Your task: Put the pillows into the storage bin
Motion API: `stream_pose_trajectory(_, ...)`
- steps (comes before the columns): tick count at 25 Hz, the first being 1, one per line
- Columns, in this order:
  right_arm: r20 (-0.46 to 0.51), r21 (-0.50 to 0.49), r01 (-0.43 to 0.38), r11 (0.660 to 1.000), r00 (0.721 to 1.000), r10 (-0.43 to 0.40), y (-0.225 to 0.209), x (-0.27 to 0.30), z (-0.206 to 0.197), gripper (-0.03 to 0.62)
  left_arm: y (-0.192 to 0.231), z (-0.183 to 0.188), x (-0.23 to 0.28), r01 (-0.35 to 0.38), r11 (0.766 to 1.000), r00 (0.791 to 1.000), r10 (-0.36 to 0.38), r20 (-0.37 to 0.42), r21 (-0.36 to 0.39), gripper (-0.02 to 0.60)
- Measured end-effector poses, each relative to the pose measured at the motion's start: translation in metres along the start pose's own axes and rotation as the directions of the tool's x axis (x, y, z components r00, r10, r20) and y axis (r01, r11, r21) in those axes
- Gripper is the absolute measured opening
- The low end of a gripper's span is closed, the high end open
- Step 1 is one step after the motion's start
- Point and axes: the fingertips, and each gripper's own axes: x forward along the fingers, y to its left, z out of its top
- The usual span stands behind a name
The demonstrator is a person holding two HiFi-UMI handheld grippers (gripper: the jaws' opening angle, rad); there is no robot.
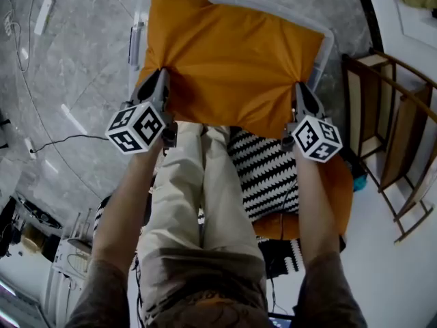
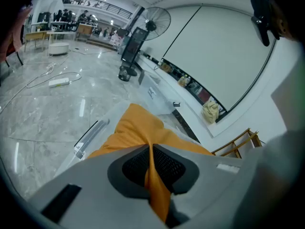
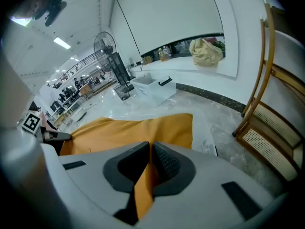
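In the head view, the soft orange pillow [image 1: 232, 67] lay across the clear plastic bin [image 1: 138, 29], whose rim showed on three sides. Our left gripper [image 1: 162, 80] and right gripper [image 1: 299, 94] pinched its near corners, puckering the cloth. A wooden chair [image 1: 396, 135] stood close on the right. In the left gripper view, the jaws clamped an orange fold, with open polished floor [image 2: 43, 113] beyond. The right gripper view showed its jaws likewise clenched on cloth.

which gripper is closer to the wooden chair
Right. The right gripper grips the orange pillow at its corner toward the wooden chair; the left gripper grips the opposite corner, farther away.
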Motion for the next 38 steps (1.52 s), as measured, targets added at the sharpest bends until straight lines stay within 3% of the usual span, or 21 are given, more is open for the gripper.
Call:
stream_pose_trajectory(2, 0.018, 0.004, 0.009, 1.0, 1.0, -0.009, -0.004, 0.003, 0.003, 0.003, 0.008, 0.003, 0.005, -0.01, 1.0, 1.0, 0.01, 0.001, 0.016, 0.032)
stream_pose_trajectory(7, 0.014, 0.027, -0.014, 1.0, 1.0, 0.013, 0.006, 0.002, -0.001, 0.011, -0.001, 0.008, 0.004, 0.032, 0.998, 0.999, -0.031, -0.013, 0.061, 0.032)
stream_pose_trajectory(15, 0.065, 0.043, -0.043, 0.998, 0.997, 0.04, 0.04, -0.022, 0.024, 0.008, -0.052, 0.027, -0.014, 0.121, 0.982, 0.993, -0.119, -0.024, 0.145, 0.032)
stream_pose_trajectory(19, 0.117, 0.041, -0.055, 0.998, 0.992, 0.049, 0.064, -0.069, 0.056, 0.008, -0.091, 0.056, -0.052, 0.164, 0.962, 0.986, -0.164, -0.016, 0.22, 0.032)
stream_pose_trajectory(24, 0.197, 0.051, -0.064, 0.997, 0.979, 0.053, 0.105, -0.144, 0.111, 0.011, -0.153, 0.124, -0.11, 0.228, 0.925, 0.97, -0.242, 0.007, 0.305, 0.032)
stream_pose_trajectory(28, 0.275, 0.087, -0.053, 0.995, 0.961, 0.027, 0.127, -0.215, 0.157, 0.012, -0.226, 0.166, -0.158, 0.344, 0.862, 0.934, -0.354, -0.042, 0.372, 0.032)
stream_pose_trajectory(31, 0.329, 0.137, -0.04, 0.99, 0.944, -0.008, 0.152, -0.27, 0.174, 0.017, -0.272, 0.186, -0.207, 0.425, 0.795, 0.9, -0.423, -0.105, 0.433, 0.032)
stream_pose_trajectory(34, 0.384, 0.183, -0.014, 0.983, 0.922, -0.058, 0.17, -0.323, 0.185, 0.023, -0.32, 0.197, -0.248, 0.512, 0.689, 0.848, -0.502, -0.173, 0.512, 0.032)
stream_pose_trajectory(38, 0.46, 0.256, 0.074, 0.964, 0.868, -0.189, 0.168, -0.399, 0.18, 0.023, -0.387, 0.176, -0.281, 0.649, 0.526, 0.743, -0.594, -0.31, 0.549, 0.032)
